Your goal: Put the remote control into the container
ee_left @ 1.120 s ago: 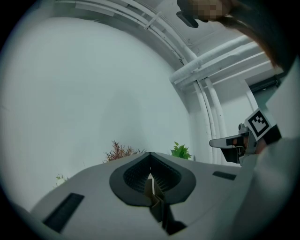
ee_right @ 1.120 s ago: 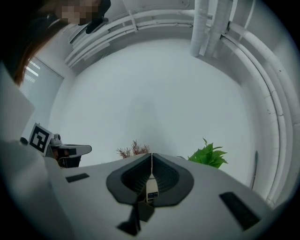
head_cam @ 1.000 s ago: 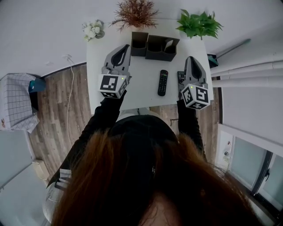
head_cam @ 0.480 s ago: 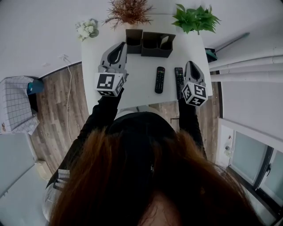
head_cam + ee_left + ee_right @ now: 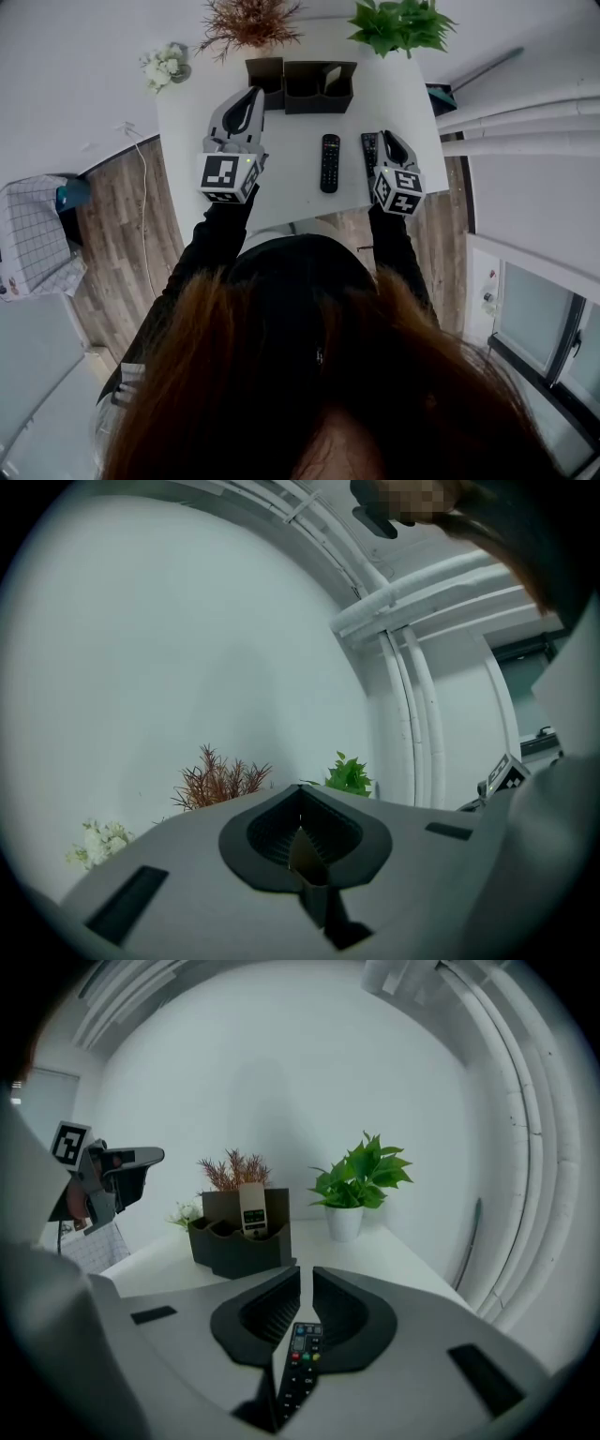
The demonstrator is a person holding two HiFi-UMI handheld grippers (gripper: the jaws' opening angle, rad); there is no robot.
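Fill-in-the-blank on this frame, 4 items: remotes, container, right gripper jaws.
1. The middle remote and the right remote, by the right gripper, are both ____ in colour.
2. The container has ____ compartments.
3. In the head view, a light remote stands in its ____ compartment.
4. The right gripper's jaws are ____.
Missing words: black; three; right; shut.

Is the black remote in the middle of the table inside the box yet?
Not yet. The black remote lies flat on the white table, in front of the container, apart from it.
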